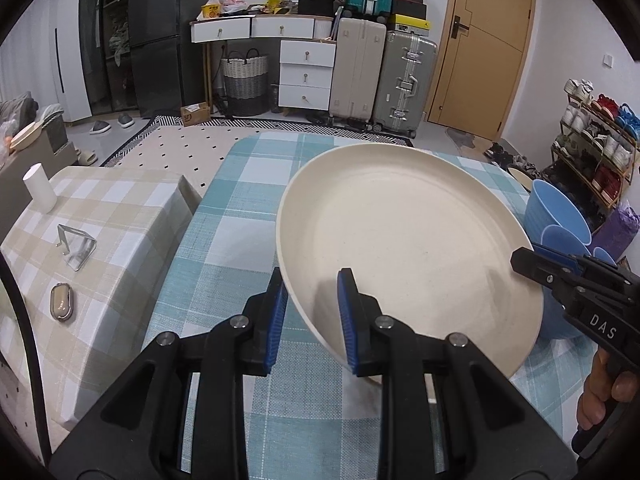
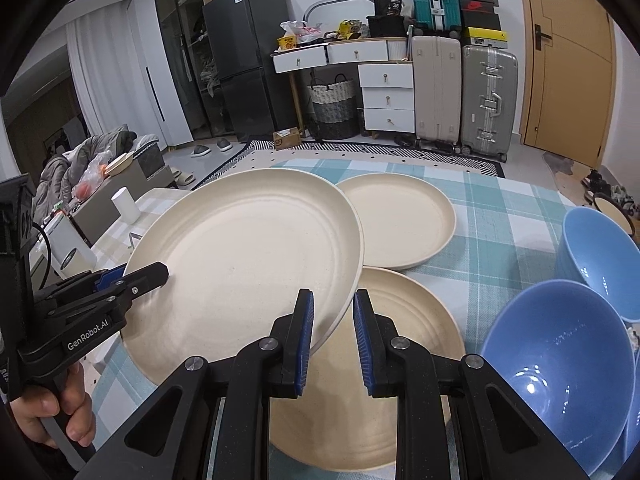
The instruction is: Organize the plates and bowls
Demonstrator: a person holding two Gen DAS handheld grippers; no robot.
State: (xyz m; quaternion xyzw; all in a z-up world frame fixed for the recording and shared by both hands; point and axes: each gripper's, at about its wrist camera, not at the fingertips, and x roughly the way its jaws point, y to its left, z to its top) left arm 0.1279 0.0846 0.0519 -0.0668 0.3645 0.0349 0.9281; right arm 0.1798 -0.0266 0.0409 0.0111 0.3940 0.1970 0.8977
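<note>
1. Our left gripper point(image 1: 312, 316) pinches the lifted plate point(image 1: 408, 232) by its rim; tilted, it could slip.
2. Our right gripper point(image 2: 332, 336) straddles the opposite rim, spread; closing off-centre might knock the plate onto the plates below point(image 2: 404, 344).

A large plate point(image 2: 248, 256) was held tilted above the table point(image 2: 500, 200), with the left gripper point(image 2: 132, 276) on its left rim and the right gripper point(image 2: 332, 336) at its near right rim. Under its right edge a second plate point(image 2: 400, 380) lay on the table, and a third plate point(image 2: 404, 220) lay farther back. Two bowls point(image 2: 560, 356) stood at the right, one behind the other.
</note>
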